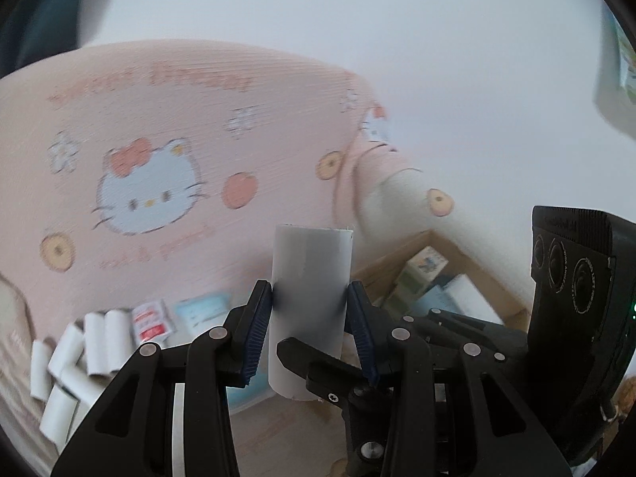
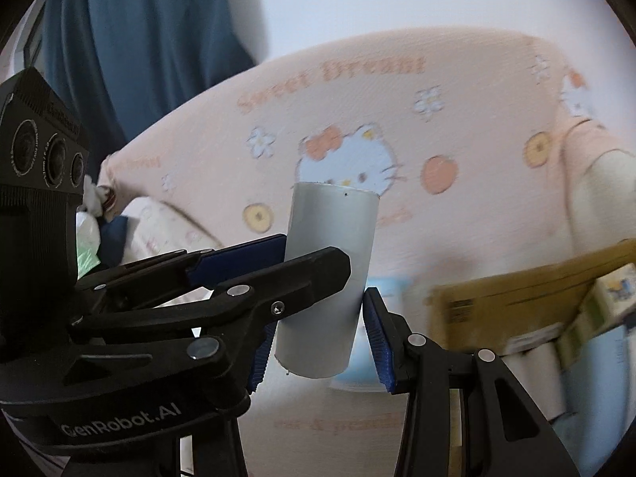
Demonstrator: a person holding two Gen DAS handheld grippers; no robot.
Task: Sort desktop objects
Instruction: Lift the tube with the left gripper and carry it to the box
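A white tube (image 1: 310, 310) stands upright in the air, held by both grippers at once. My left gripper (image 1: 310, 314) is shut on its sides. My right gripper (image 2: 324, 334) is shut on the same white tube (image 2: 330, 278), and the other gripper's black fingers (image 2: 302, 278) cross in front of it from the left. A heap of several short white tubes (image 1: 79, 353) lies on the pink Hello Kitty cloth (image 1: 159, 139) at the lower left of the left wrist view.
An open cardboard box (image 1: 469, 266) holding small cartons and packets sits at the right; it also shows in the right wrist view (image 2: 536, 290). A red-and-white sachet (image 1: 151, 320) and a light blue packet (image 1: 202, 310) lie on the cloth.
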